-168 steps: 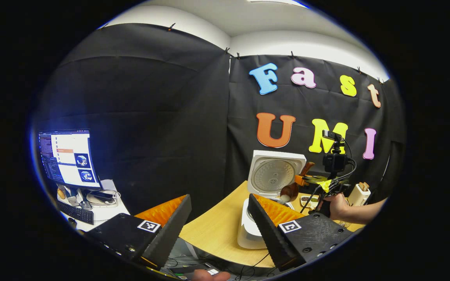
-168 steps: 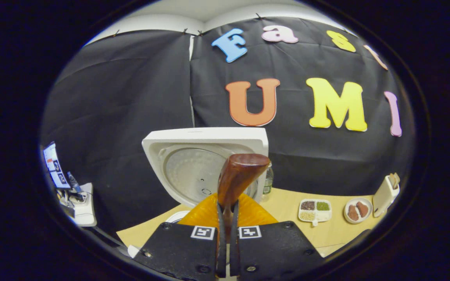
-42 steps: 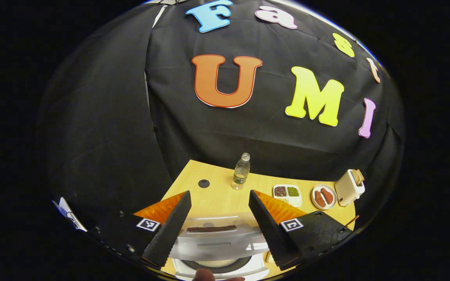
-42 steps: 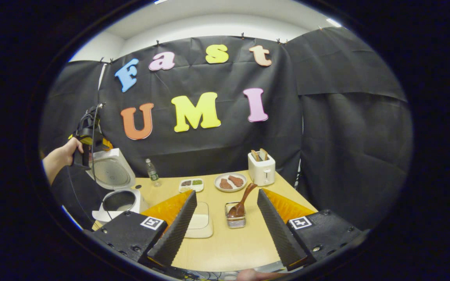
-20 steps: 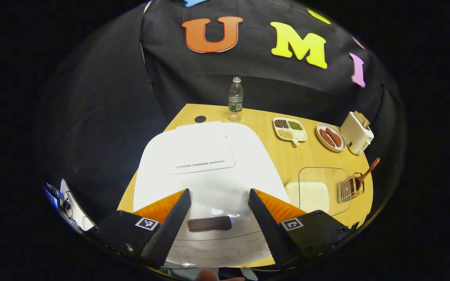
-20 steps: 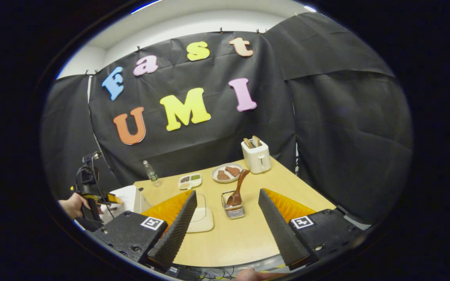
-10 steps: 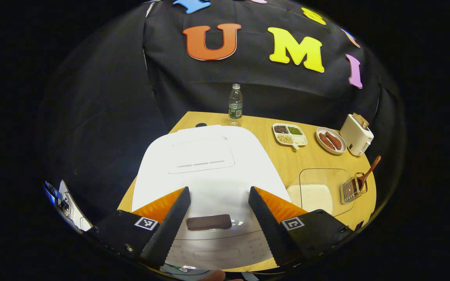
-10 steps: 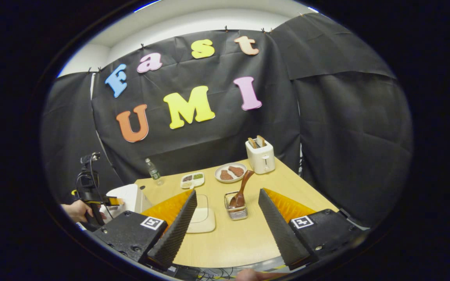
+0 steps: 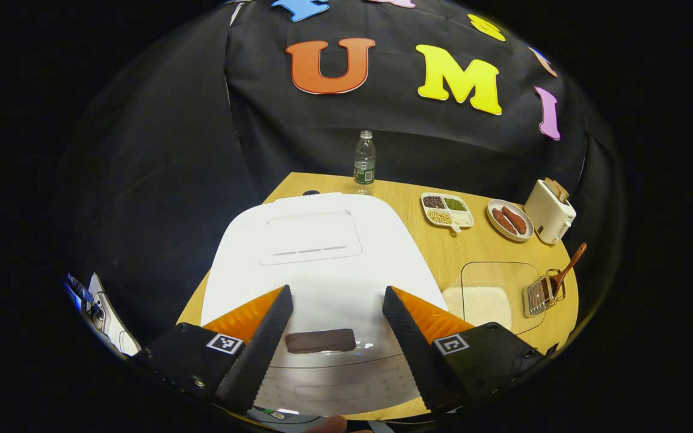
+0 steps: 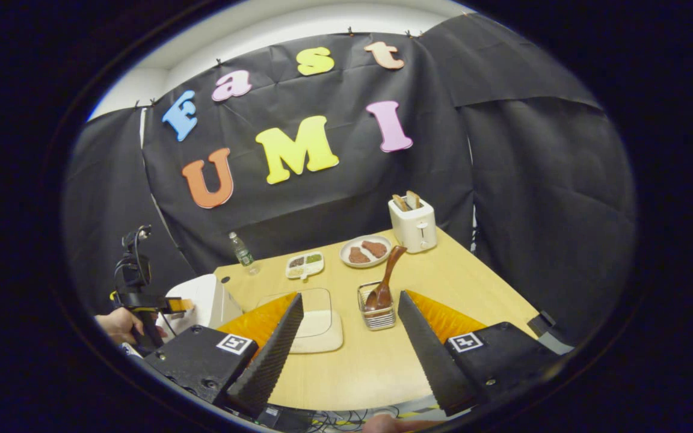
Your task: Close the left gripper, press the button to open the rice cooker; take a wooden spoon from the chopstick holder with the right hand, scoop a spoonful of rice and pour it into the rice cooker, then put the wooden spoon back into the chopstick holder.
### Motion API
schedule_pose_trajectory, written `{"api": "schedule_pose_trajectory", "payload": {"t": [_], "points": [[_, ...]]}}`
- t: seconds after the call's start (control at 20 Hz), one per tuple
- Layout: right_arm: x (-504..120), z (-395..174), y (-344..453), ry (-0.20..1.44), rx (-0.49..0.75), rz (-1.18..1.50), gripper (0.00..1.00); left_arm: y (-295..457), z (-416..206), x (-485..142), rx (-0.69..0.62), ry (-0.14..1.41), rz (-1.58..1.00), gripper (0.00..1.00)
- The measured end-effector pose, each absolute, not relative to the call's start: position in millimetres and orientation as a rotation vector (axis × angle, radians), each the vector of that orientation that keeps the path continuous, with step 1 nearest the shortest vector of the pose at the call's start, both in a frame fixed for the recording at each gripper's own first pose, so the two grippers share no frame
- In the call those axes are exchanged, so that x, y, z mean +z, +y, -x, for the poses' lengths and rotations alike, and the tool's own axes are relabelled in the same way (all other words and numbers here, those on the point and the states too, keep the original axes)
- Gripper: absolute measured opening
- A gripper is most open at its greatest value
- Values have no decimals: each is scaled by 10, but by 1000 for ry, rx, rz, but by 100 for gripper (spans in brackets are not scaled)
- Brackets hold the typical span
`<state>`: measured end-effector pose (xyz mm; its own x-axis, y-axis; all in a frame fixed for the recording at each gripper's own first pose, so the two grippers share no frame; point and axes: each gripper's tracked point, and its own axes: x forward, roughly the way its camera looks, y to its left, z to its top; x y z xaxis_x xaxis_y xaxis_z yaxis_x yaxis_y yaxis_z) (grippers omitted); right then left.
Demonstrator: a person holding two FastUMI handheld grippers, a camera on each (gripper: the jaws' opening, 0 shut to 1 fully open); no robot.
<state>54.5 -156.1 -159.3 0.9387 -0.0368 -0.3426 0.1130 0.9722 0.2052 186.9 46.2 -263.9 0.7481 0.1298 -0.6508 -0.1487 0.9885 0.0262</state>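
The white rice cooker (image 9: 322, 264) sits with its lid down. Its dark button (image 9: 320, 340) lies between the spread fingers of my left gripper (image 9: 336, 296), which hovers open just above the lid's front. The wooden spoon (image 10: 386, 279) stands bowl-down in the wire chopstick holder (image 10: 378, 317) and leans to the right. My right gripper (image 10: 351, 299) is open and holds nothing, short of the holder. The clear rice container (image 10: 317, 325) lies left of the holder. A hand (image 10: 117, 325) holds the left gripper (image 10: 173, 305) over the cooker (image 10: 207, 299).
At the table's back stand a water bottle (image 9: 364, 160), a divided tray of beans (image 9: 447, 209), a plate of sausages (image 9: 509, 220) and a white toaster (image 9: 550, 210). The rice container (image 9: 491, 294) and holder (image 9: 539, 293) sit right of the cooker. The table edge runs close in front.
The cooker's lid has come down and stays shut. The spoon is back in the holder and the right gripper is open. Over the last second both grippers only drifted slightly.
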Motion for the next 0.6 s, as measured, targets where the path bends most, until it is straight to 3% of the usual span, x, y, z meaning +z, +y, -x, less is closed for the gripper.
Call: {"api": "schedule_pose_trajectory", "payload": {"t": [0.25, 0.6], "points": [[-1466, -621, -1285, 328, -5, -188, 100, 445, -1951, -2458, 163, 583, 56, 97], [-1103, -668, -1128, 234, 9, -104, 99, 371, -1760, -1399, 157, 283, 141, 95]]}}
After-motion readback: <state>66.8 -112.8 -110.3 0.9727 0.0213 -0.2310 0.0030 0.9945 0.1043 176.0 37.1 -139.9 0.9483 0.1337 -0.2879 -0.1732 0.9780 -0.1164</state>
